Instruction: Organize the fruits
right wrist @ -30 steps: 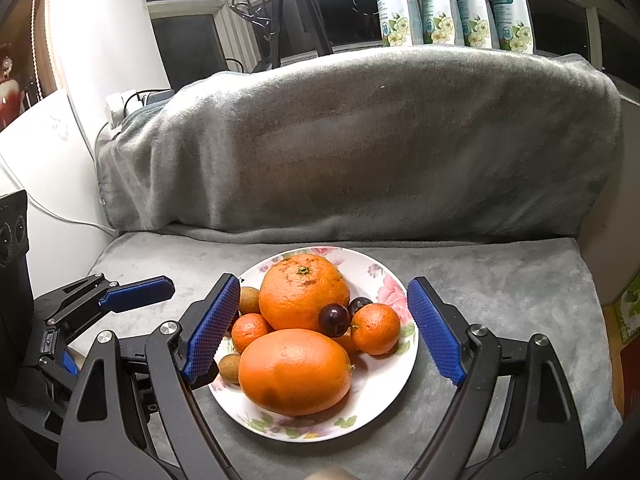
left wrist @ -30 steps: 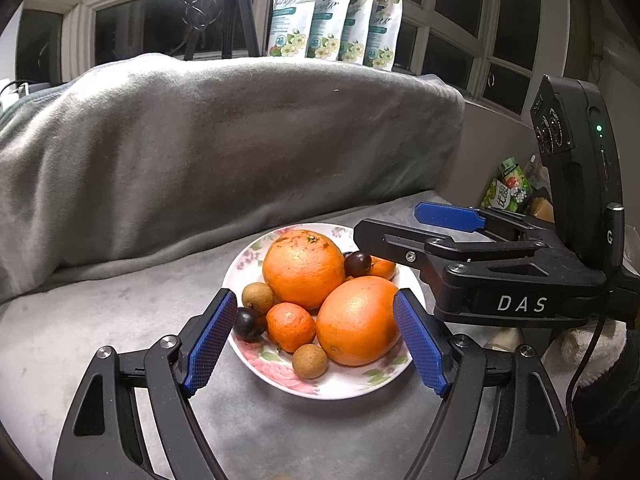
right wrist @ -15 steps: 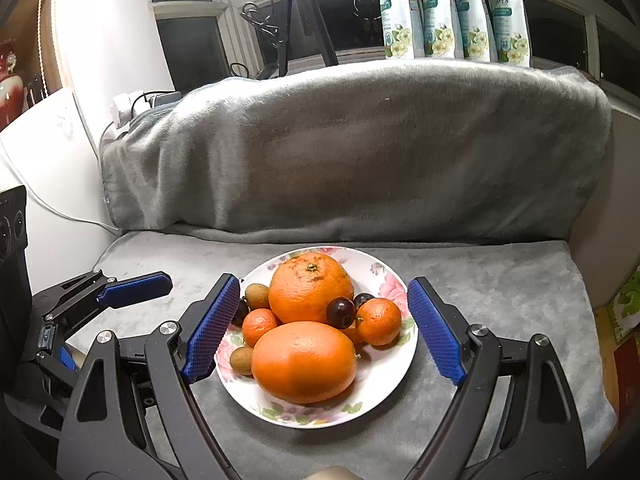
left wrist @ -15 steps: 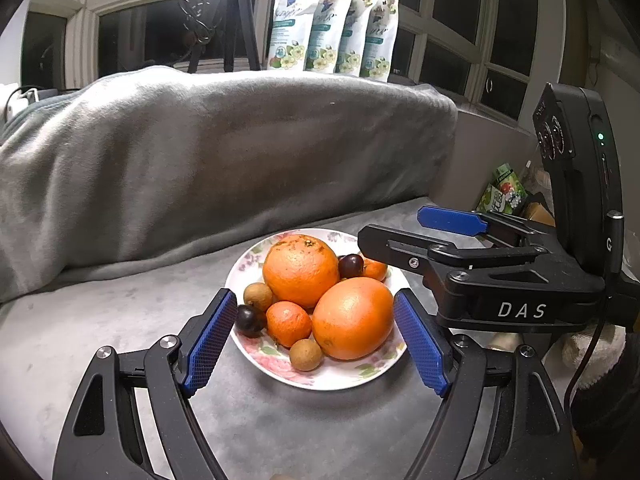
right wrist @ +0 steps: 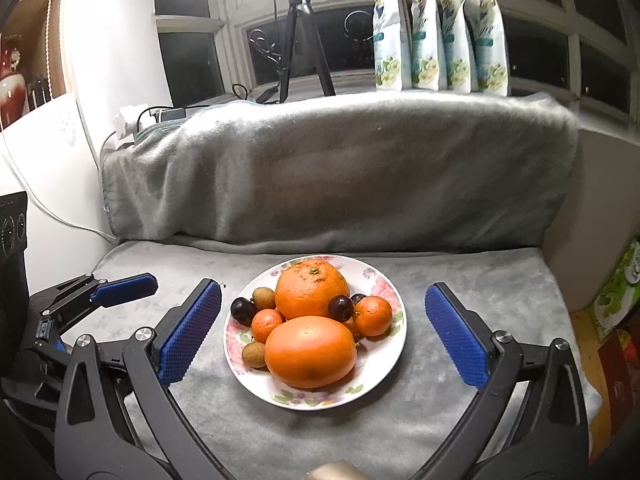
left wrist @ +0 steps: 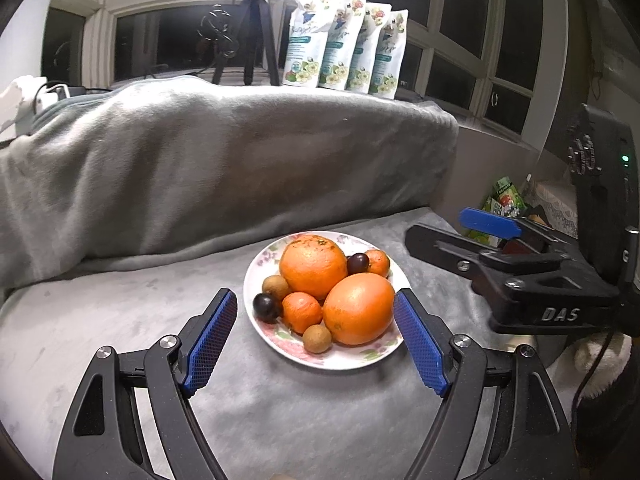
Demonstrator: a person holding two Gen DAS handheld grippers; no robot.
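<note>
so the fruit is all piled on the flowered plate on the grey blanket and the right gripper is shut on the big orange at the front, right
Not quite. The fruit is piled on the flowered plate on the grey blanket, but the right gripper is open and holds nothing. In the right wrist view its jaws stand wide apart, clear of the plate, and the big orange lies untouched.

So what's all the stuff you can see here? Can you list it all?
plate: 1, white with flowers, on the grey blanket
big oranges: 2, orange, middle of plate
small tangerines: at least 2, orange, beside the big ones
dark round fruits: at least 2, purple-black, on plate
small brown fruits: 2, tan, plate's left side
blanket: 1, grey, over seat and backrest
pouches: 4, white-teal, windowsill
tripod: 1, black, windowsill
left gripper: open, empty
right gripper: open, empty
</note>
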